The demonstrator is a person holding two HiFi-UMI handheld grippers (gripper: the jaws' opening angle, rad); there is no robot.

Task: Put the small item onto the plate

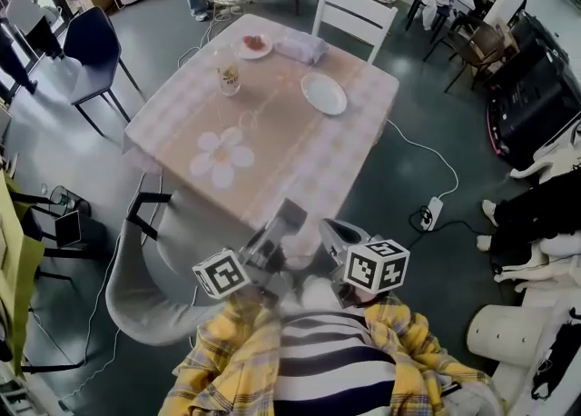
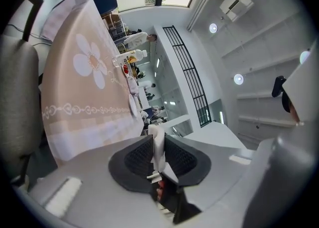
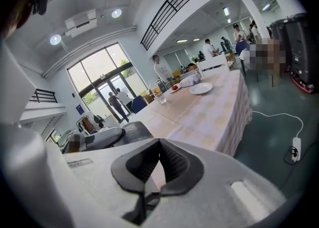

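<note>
- A person in a yellow plaid shirt [image 1: 222, 364] stands at the near edge of the bench [image 1: 290, 146], which is covered by a pink checked cloth printed with a large white flower [image 1: 222, 157].
- The left hand-held gripper [image 2: 157, 136] is clamped on a thin, flat white item [image 2: 158, 147]. Its black ribbed pads [image 2: 137, 157] press on both faces of the strip.
- The item's long axis runs along the jaws. It stands on edge between them, and its free end pokes just past the jaw tips, pointing the same way as the gripper.
- What the item is made of cannot be told from these views.
- The right hand-held gripper [image 3: 159, 141] has its jaws closed tip to tip, with nothing between them.
- In the head view both grippers are held close to the person's chest, short of the bench edge.
- The round white empty plate [image 1: 324, 94] lies toward the far right of the bench, well apart from the held item.
- A small dish holding red food [image 1: 254, 44], a clear glass cup [image 1: 229, 78] and a folded pale cloth [image 1: 300, 46] sit along the far side.
- A white slatted chair [image 1: 354, 13] stands behind the bench.
- A grey shell chair [image 1: 145, 292] stands at the near left corner.
</note>
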